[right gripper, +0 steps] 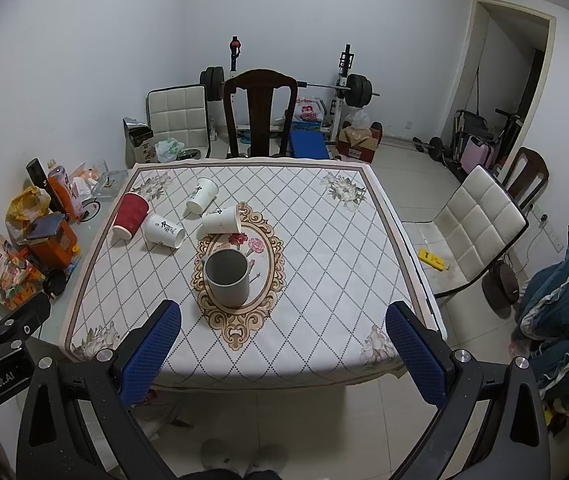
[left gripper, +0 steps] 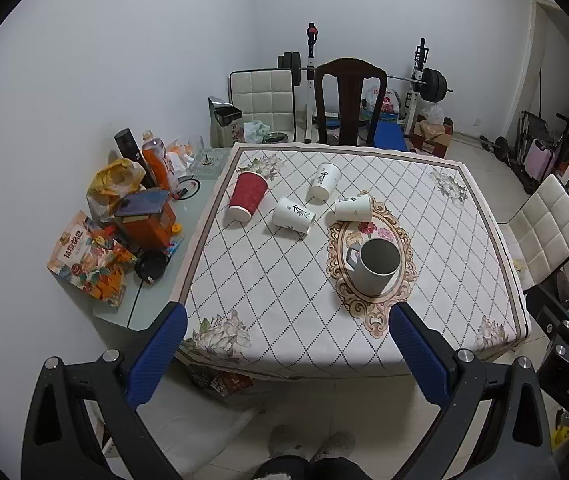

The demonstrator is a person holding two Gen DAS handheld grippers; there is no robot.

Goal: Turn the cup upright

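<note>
A grey mug (left gripper: 373, 266) stands upright on the oval pattern of the tablecloth; it also shows in the right wrist view (right gripper: 227, 277). A red paper cup (left gripper: 247, 196) (right gripper: 130, 215) lies on its side at the far left. Three white paper cups (left gripper: 293, 215) (left gripper: 325, 181) (left gripper: 352, 208) lie on their sides beyond the mug, also in the right wrist view (right gripper: 163, 231) (right gripper: 201, 195) (right gripper: 221, 220). My left gripper (left gripper: 288, 354) and my right gripper (right gripper: 282, 350) are both open and empty, held off the table's near edge.
The square table (left gripper: 484, 248) has a quilted cloth. A glass side table (left gripper: 152, 292) at the left holds bottles, bags and boxes. A dark wooden chair (left gripper: 348, 96) stands at the far side, a white padded chair (right gripper: 472, 224) at the right. Weights stand by the wall.
</note>
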